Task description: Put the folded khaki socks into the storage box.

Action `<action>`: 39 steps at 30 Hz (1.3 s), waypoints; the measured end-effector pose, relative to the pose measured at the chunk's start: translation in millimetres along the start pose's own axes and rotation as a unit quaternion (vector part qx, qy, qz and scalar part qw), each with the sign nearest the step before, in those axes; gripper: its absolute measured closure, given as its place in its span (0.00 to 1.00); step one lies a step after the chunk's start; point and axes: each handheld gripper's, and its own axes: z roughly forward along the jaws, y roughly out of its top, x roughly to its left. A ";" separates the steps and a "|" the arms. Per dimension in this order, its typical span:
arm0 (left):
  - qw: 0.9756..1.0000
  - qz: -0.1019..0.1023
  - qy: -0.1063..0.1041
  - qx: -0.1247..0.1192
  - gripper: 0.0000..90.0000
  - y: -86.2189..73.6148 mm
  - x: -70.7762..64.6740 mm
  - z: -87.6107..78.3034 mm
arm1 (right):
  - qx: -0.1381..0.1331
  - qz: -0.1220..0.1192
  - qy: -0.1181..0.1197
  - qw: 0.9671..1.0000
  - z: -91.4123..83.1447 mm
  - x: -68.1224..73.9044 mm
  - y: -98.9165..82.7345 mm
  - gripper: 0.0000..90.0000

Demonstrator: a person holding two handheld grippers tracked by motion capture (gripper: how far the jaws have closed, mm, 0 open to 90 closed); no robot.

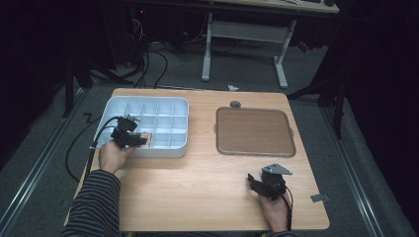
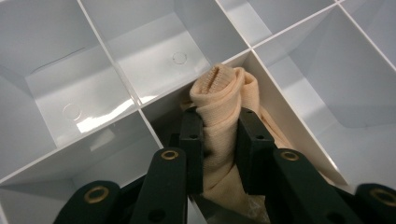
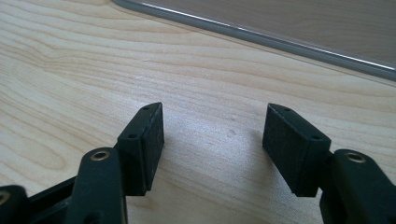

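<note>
A rolled cream sock (image 2: pixel 219 116) is clamped between the pads of the left gripper (image 2: pixel 219 140) and is held inside a near-row compartment of the white divided tray (image 1: pixel 114 101). The right gripper (image 3: pixel 212 140) is seen with jaws wide apart, nothing between them, low over the wooden table (image 3: pixel 70 70) near the brown tray (image 1: pixel 254 131).
</note>
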 end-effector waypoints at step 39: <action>0.998 -0.017 0.049 -0.021 0.86 3.6 -4.7 -4.2 | 0.000 -0.001 0.001 1.000 0.0 0.2 0.0 0.43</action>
